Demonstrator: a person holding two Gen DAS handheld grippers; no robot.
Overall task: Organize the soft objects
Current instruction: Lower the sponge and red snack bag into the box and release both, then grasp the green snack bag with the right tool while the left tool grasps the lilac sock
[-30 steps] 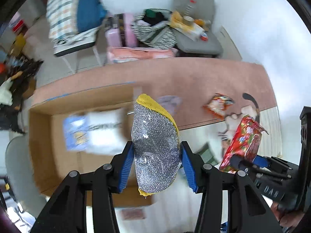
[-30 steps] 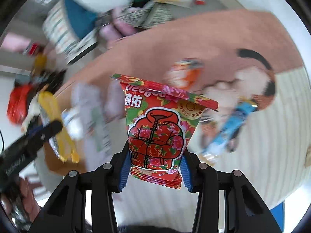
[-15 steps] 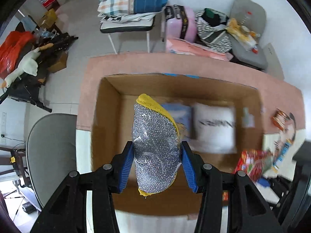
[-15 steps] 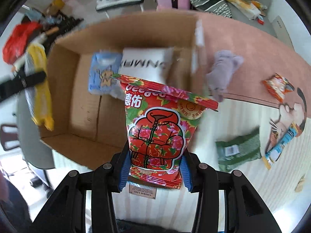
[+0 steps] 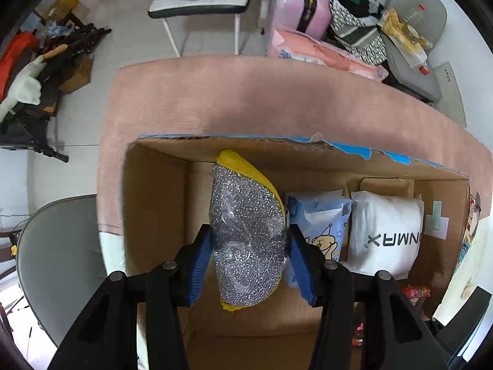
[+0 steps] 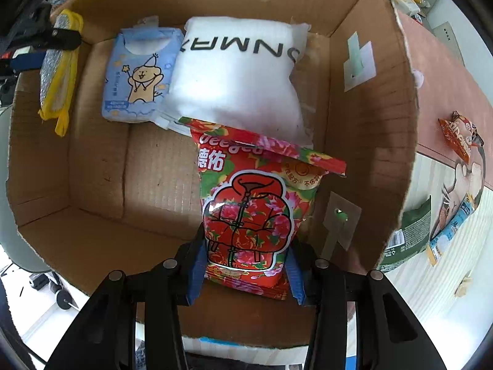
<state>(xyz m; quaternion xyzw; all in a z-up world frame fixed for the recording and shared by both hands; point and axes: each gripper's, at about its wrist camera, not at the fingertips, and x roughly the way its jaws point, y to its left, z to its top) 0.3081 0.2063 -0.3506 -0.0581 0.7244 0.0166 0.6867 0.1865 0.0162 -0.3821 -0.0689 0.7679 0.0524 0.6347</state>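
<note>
Left hand-held gripper [image 5: 249, 256], pinching a silver-and-yellow scouring pad [image 5: 248, 234], should lower into the cardboard box's [image 5: 154, 215] bare left end before releasing; right hand-held gripper [image 6: 245, 265] pinches a red floral packet [image 6: 252, 212].

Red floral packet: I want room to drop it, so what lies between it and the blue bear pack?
Bare cardboard box floor separates the red floral packet from the blue bear pack, per the right wrist view.

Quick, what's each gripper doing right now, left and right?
Left gripper: closed on the silver-and-yellow scrub pad.
Right gripper: closed on the red floral packet.
</note>
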